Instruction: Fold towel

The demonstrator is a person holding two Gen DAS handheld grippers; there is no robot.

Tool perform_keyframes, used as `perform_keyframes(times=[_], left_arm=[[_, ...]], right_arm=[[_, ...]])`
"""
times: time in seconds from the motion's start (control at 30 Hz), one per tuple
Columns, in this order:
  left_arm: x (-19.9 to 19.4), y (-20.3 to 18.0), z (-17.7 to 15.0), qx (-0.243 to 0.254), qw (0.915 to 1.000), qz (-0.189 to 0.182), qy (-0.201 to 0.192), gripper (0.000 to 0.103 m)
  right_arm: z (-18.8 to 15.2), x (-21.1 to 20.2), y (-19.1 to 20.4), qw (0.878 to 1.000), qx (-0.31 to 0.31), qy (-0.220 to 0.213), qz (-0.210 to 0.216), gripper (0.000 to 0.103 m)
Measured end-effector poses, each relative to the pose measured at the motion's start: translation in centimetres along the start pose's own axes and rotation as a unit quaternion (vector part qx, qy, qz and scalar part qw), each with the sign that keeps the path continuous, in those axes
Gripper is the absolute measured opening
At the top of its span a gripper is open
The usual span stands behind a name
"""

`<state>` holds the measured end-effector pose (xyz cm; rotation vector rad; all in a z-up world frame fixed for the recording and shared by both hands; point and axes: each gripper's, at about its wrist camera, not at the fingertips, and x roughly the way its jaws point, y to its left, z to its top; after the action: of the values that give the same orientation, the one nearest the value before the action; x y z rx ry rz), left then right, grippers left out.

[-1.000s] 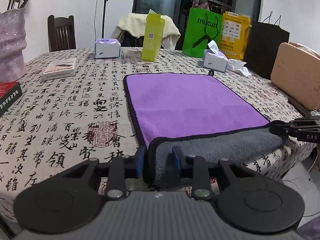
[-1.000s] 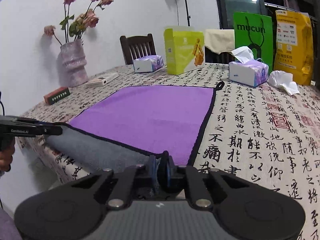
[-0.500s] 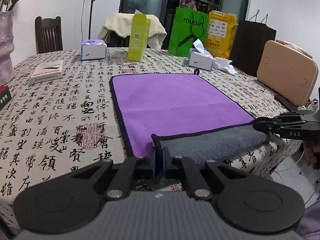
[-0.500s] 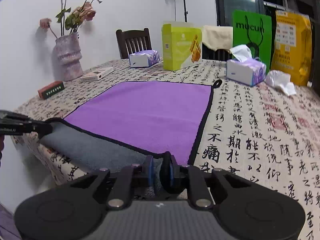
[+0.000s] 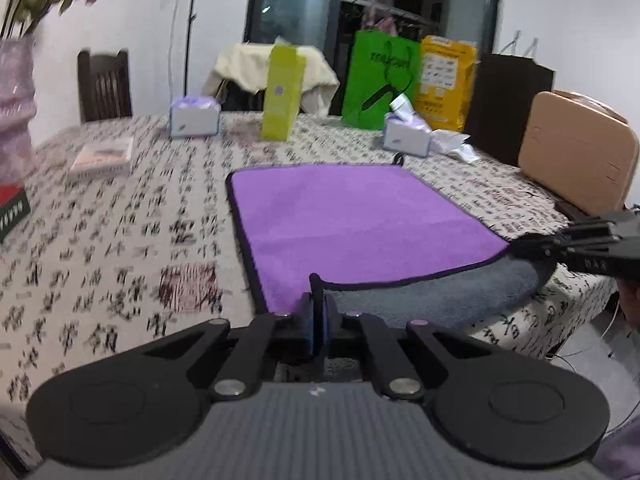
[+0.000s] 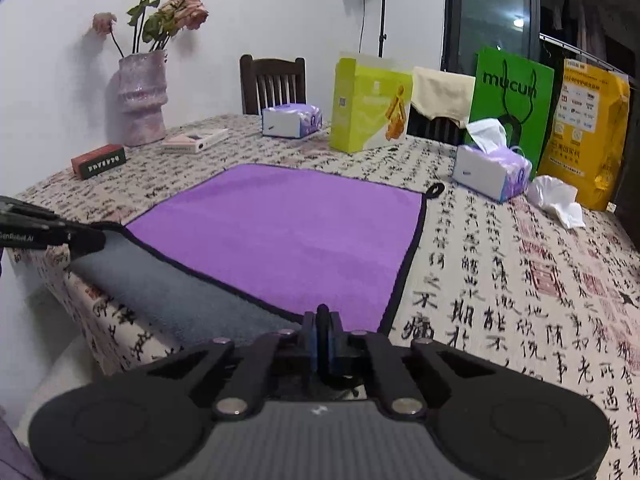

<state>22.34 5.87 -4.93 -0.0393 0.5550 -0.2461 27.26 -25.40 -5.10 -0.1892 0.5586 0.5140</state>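
A purple towel (image 5: pixel 352 216) with a black hem and a grey underside lies flat on the table; it also shows in the right wrist view (image 6: pixel 288 232). Its near edge is turned up, showing the grey side (image 5: pixel 432 296). My left gripper (image 5: pixel 318 316) is shut on the towel's near left corner. My right gripper (image 6: pixel 321 330) is shut on the near right corner. Each gripper shows in the other's view, the right one (image 5: pixel 576 246) and the left one (image 6: pixel 52 232), both at the lifted edge.
The table carries a calligraphy-print cloth (image 5: pixel 120 248). Beyond the towel stand two tissue boxes (image 6: pixel 492 166) (image 6: pixel 292 120), a yellow-green box (image 6: pixel 370 108), green and yellow bags (image 6: pixel 512 88), a vase with flowers (image 6: pixel 142 98), a red box (image 6: pixel 98 161) and a tan case (image 5: pixel 576 160).
My left gripper has closed on the towel's near left corner. Both grippers have lifted the near edge a little and moved forward over the table.
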Motion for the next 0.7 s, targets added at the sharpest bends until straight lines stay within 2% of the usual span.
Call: perform_keyframes(times=[0.2,0.7], left_arm=[[0.1,0.2,1.2,0.011,0.9998,0.013,-0.013,0.004],[1.7,1.5,5.0,0.025,0.9988,0.026,-0.032,0.004]], right_arm=[[1.3,0.1,-0.4,1.0,-0.011,-0.02,-0.005,0.004],[4.3,1.8,-1.6,0.998,-0.048,-0.04,-0.019,0.005]])
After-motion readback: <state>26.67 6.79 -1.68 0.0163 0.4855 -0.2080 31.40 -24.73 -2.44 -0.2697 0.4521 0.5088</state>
